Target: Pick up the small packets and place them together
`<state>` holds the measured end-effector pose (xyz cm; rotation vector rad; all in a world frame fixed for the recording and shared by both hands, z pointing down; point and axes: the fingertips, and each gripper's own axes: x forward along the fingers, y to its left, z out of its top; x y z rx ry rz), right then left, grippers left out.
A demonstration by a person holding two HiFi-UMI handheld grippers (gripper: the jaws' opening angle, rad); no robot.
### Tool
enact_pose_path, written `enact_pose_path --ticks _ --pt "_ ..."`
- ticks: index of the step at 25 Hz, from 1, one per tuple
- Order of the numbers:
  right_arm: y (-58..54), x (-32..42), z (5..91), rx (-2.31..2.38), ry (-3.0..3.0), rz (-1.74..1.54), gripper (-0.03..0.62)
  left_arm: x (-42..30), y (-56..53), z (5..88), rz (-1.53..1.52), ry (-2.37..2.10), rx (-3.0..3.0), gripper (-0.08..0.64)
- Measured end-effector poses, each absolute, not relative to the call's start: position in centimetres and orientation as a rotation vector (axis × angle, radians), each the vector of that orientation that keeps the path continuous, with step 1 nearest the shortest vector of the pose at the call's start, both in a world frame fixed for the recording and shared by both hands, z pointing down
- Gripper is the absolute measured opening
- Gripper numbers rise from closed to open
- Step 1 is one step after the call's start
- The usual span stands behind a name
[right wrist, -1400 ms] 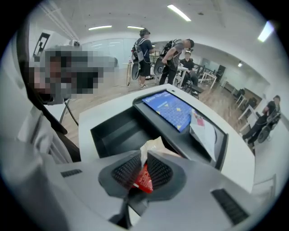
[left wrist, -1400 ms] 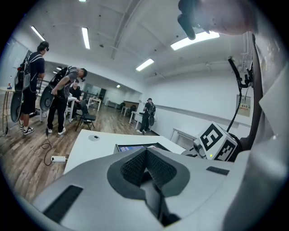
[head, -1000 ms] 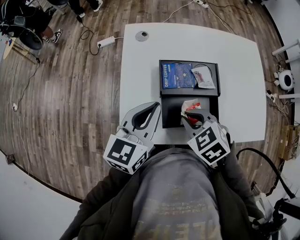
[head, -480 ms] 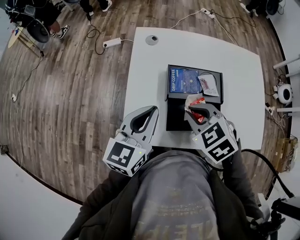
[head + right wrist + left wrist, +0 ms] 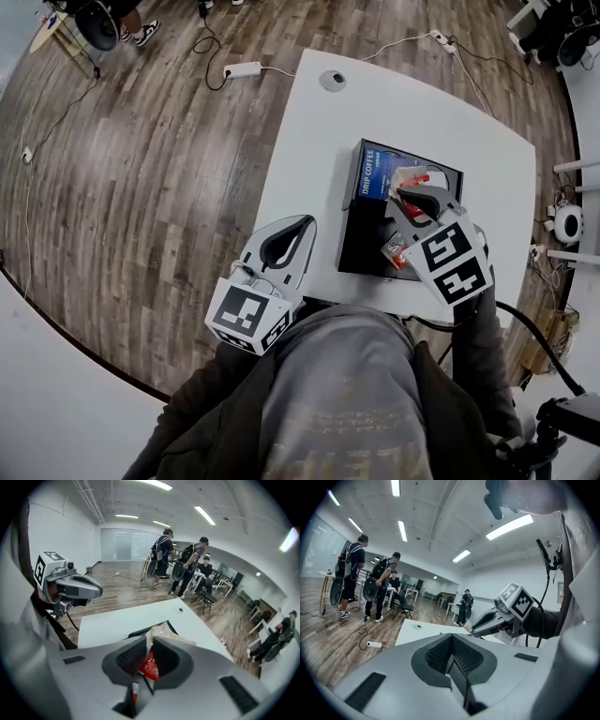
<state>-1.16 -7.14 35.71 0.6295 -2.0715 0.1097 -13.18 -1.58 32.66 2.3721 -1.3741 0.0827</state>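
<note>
Right gripper (image 5: 407, 194) is carrying a small red-and-white foil packet (image 5: 149, 663) above the black rectangular tray (image 5: 349, 255).
Its jaws are clamping the packet. The left gripper (image 5: 452, 638), jaws together on nothing, is hanging beside the white table (image 5: 314, 150). The packet is thin, so I think it may be slipping out and falling outside the tray. Only the right gripper view is showing this pinch. Only the head view is showing the blue drip-coffee packet (image 5: 375, 174) in the tray.

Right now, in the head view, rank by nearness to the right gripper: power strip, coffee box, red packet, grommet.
1. Red packet, between its jaws.
2. Coffee box, in tray.
3. Grommet, table's far edge.
4. Power strip, on floor.
</note>
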Motion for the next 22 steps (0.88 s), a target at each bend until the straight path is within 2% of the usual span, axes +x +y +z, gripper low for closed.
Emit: enact_pose_path --ticks 11,22 --pt "-12.0 -0.8 39.7 0.618 -2.036 0.238 0.048 -13.9 -5.1 34.6 0.129 -1.391 2.266 0.003" --pt "-12.7 -1.1 40.9 0.598 -2.060 0.280 0.078 -13.7 -5.4 35.9 0.153 -1.394 2.226 0.003"
